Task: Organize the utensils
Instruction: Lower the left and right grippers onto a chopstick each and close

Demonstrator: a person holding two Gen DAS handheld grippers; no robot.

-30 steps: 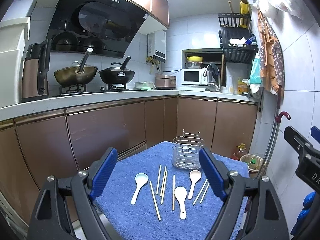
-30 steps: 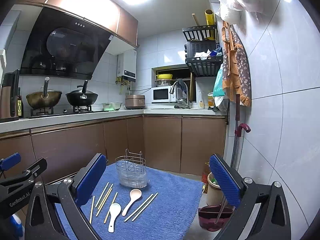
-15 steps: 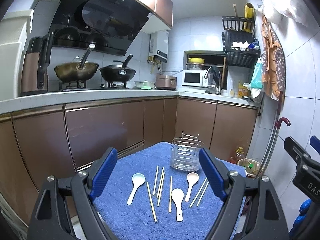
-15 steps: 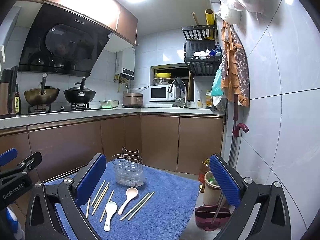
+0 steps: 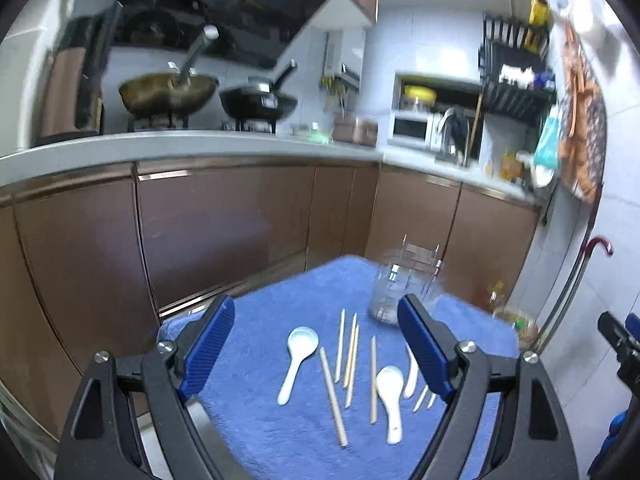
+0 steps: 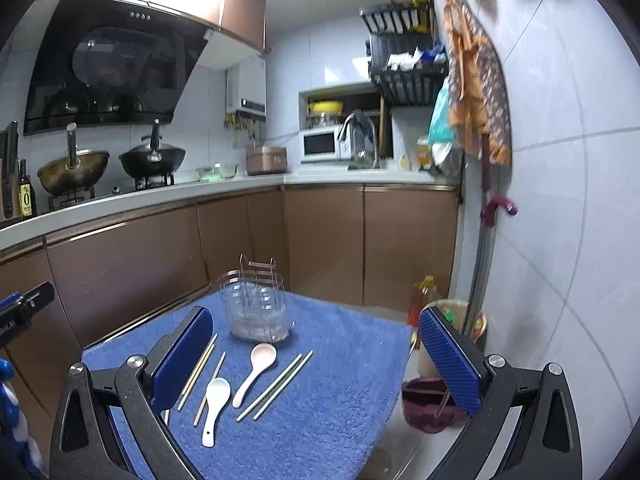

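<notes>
Nothing is sorted yet: we see three spoons [image 5: 298, 356] and several chopsticks [image 5: 333, 397] lying loose on the blue-towelled surface [image 6: 340, 400], the wire holder [image 6: 256, 308] behind them apparently empty. Our left hand-held gripper [image 5: 316, 358] and right hand-held gripper [image 6: 316, 360] both gape wide, holding nothing.

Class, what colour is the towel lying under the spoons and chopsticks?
Blue: the fluffy blue towel shows best in the right wrist view.
</notes>
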